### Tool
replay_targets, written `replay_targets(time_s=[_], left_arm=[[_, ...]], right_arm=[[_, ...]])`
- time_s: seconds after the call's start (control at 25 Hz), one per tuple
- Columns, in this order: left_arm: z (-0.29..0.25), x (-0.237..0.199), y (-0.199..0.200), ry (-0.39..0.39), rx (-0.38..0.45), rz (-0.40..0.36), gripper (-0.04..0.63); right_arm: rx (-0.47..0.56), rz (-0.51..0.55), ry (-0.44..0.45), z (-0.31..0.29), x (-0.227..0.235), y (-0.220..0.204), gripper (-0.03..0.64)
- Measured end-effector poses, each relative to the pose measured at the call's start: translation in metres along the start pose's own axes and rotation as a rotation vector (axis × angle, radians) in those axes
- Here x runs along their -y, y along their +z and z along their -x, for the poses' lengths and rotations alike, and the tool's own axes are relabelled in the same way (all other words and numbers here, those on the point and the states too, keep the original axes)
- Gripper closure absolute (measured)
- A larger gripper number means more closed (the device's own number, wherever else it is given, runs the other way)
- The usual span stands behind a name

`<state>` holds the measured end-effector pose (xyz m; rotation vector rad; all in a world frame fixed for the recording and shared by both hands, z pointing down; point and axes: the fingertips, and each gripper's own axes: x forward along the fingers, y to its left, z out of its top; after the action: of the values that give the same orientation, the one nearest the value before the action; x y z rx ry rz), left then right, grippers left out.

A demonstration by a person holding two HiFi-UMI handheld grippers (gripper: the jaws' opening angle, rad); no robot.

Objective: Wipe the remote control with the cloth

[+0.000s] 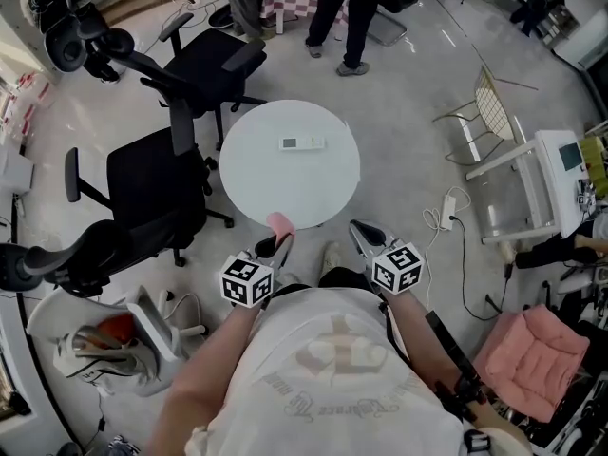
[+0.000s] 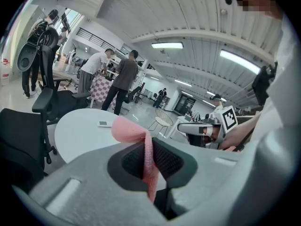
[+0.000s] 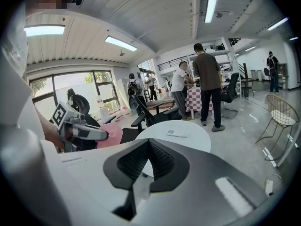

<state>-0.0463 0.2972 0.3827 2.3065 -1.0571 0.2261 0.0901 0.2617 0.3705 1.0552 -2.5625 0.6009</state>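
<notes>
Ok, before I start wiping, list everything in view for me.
Table: one, round, white, ahead.
Remote control: one, white, on the table's middle.
Cloth: one, pink, in the left gripper.
Office chairs: two, black, left of the table.
Wire chair: one, pale, right of the table.
Cushion: one, pink, lower right.
Power strip: one, white, floor, right of table.
Standing people: two, dark and white tops, beyond the table.
Left gripper: one, grey, shut on the cloth.
Right gripper: one, grey, shut, empty.
</notes>
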Motion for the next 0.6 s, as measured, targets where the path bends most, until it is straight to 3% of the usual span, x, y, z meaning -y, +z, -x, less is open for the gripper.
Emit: replay_targets(time_s=[0.6], left_arm=[[-0.024,-0.034,0.023,0.074,-0.019,0.014,0.569]], right_arm=[[-0.014,0.025,0.106,-0.057,0.021,0.017,0.609]])
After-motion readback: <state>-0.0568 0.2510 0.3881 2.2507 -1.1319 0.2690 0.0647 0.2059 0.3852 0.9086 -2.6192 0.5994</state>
